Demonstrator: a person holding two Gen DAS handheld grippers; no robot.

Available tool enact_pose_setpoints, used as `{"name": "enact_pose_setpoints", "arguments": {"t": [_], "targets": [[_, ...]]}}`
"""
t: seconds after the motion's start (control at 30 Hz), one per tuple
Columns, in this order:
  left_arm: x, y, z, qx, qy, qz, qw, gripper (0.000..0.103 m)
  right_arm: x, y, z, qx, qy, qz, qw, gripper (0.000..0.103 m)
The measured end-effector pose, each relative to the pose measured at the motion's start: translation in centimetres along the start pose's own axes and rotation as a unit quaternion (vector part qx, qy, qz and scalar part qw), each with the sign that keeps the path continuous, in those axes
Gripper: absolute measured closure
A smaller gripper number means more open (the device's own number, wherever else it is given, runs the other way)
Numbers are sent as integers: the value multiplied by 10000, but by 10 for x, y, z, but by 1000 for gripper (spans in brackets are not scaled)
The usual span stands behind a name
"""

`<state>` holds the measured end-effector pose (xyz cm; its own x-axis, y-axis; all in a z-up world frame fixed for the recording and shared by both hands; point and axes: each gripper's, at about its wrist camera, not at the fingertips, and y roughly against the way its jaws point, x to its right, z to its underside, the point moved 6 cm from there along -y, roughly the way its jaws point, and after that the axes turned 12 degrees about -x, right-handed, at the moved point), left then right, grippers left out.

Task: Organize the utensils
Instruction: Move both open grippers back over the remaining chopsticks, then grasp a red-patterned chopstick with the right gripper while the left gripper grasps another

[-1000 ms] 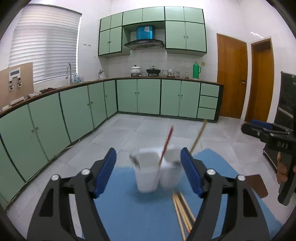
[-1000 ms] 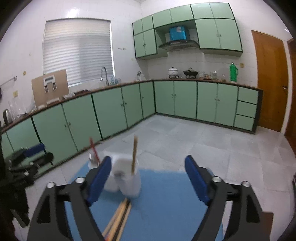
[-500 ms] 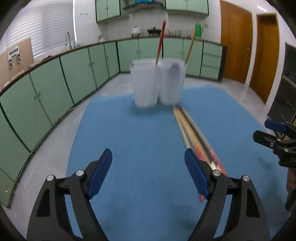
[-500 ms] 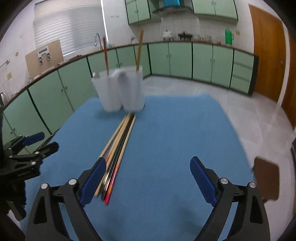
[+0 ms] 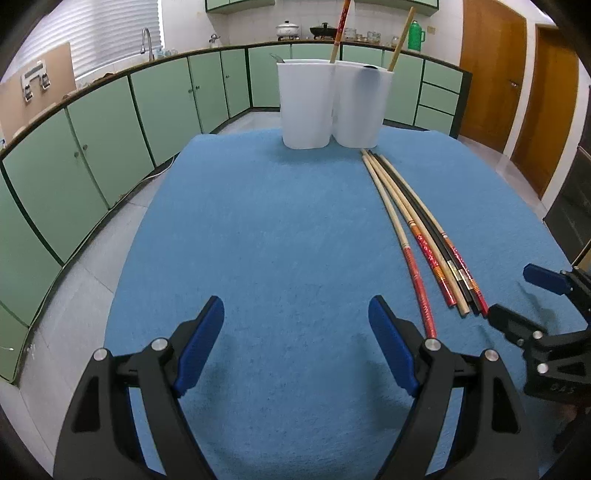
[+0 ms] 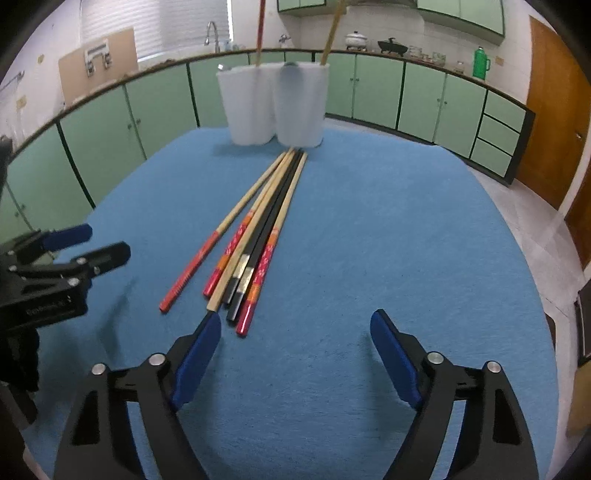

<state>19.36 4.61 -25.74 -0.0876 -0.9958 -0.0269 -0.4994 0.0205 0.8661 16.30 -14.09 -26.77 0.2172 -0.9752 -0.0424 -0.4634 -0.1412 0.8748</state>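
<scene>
Pickup approach judged underway: both grippers, left [image 5: 295, 332] & right [image 6: 295, 343], held wide open & empty, right's jaws just narrowed slightly; chopsticks [image 6: 255, 236] lying just in front of the white holders [image 6: 273, 103] to be closed on next

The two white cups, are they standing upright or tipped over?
Upright. Both cups sit base-down on the blue mat, rims up, a chopstick standing in each.

The mat [image 5: 280, 229] is plain solid blue, kind of fuzzy looking. The two cups [image 5: 332, 105] at the back are plain white. The chopsticks [image 6: 255, 236] are a mix: most are pale wood with red ends, a couple with orange bands and little white speckles on the red, and one pair is black with gold-ish bands. The cabinets [image 5: 110, 125] are mint green with dark trim, and the door [image 5: 491, 74] is orange-brown wood.
</scene>
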Motion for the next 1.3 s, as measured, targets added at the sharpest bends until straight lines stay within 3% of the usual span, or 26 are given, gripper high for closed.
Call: {"name": "enact_pose_setpoints", "arguments": {"t": [0.27,0.4,0.47,0.53,0.6,0.73,0.77,1.17,1.3], "targets": [[7,0,-3,-33,141,93,9999,25,24,-2,-1,-155,-321,354,9987,28],[12,0,-1,-30,185,136,9997,25,26,3,0,-30,-392,109,9992,32],[15,0,0,-29,192,147,9997,25,19,3,-1,-22,-277,-29,9996,39],[19,-1,1,-48,195,179,9996,25,13,-1,0,-83,-201,-104,9997,53],[22,0,3,-55,164,200,9996,25,9,-2,0,-85,-142,-33,9999,58],[29,1,6,-65,90,259,9996,25,6,-2,-2,-84,-89,-189,9997,92],[32,1,6,-67,74,287,9995,25,5,-3,-2,-93,-42,-233,9997,97],[66,-4,10,-168,-164,412,9989,25,39,1,2,-55,-429,-133,9990,97],[74,-14,11,-331,-197,327,9987,37,41,0,2,-43,-462,-167,9988,97]]}}
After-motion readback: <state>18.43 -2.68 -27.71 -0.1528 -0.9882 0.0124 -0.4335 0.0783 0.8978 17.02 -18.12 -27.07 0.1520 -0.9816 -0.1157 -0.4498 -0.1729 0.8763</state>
